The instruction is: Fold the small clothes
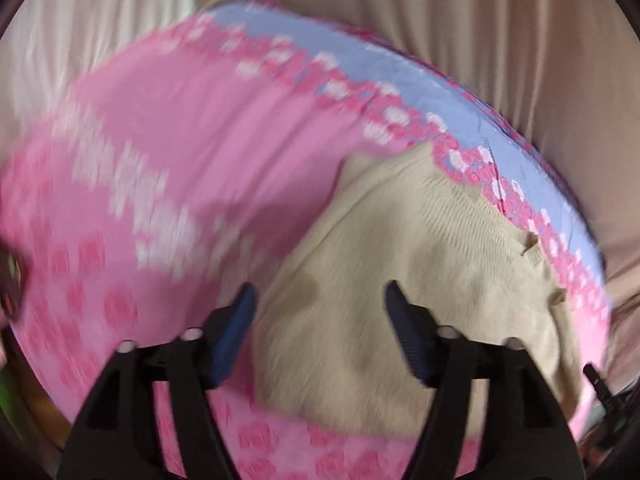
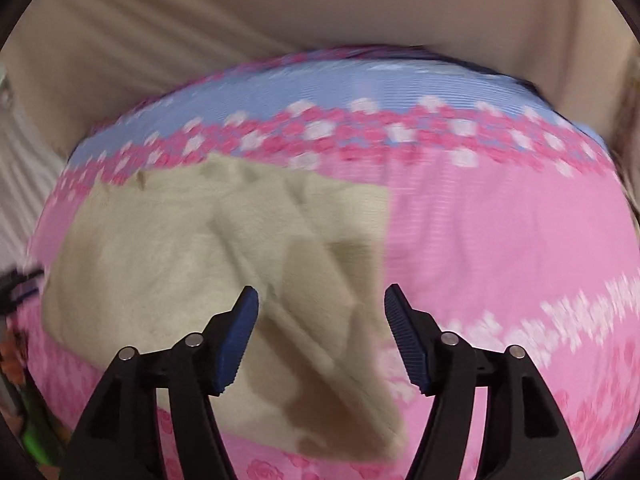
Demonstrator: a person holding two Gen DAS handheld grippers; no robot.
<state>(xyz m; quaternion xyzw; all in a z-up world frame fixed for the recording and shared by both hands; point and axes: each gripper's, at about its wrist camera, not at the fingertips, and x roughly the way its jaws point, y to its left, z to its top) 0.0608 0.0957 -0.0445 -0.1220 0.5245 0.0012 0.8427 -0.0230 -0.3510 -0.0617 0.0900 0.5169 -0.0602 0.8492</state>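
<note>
- The garment point(image 2: 168, 264) is a small beige knit lying on a pink floral cloth point(image 2: 500, 220), near the cloth's blue border point(image 2: 320, 84).
- In the right wrist view it already looks partly folded: overlapping flaps and creases run diagonally across its near half.
- Judged from the ribbed weave and limp folds, it should be light, soft and floppy, with no stiffness; it will sag when lifted and likely cling a little to the cloth under it.
- Best holds are probably the outer hem corners or a folded edge, pinched through all layers so that none slips loose.
- The left tongs point(image 1: 320, 300) stand wide above the knit, nothing between the pads.
- The right tongs point(image 2: 320, 304) also stand wide over the creased part, holding nothing.
- The surface is hidden under the pink cloth, which looks smooth and flat, with a rounded far edge.
- Behind hangs a pleated beige curtain point(image 2: 160, 40); the room is otherwise hardly visible, and both views are blurred.
</note>
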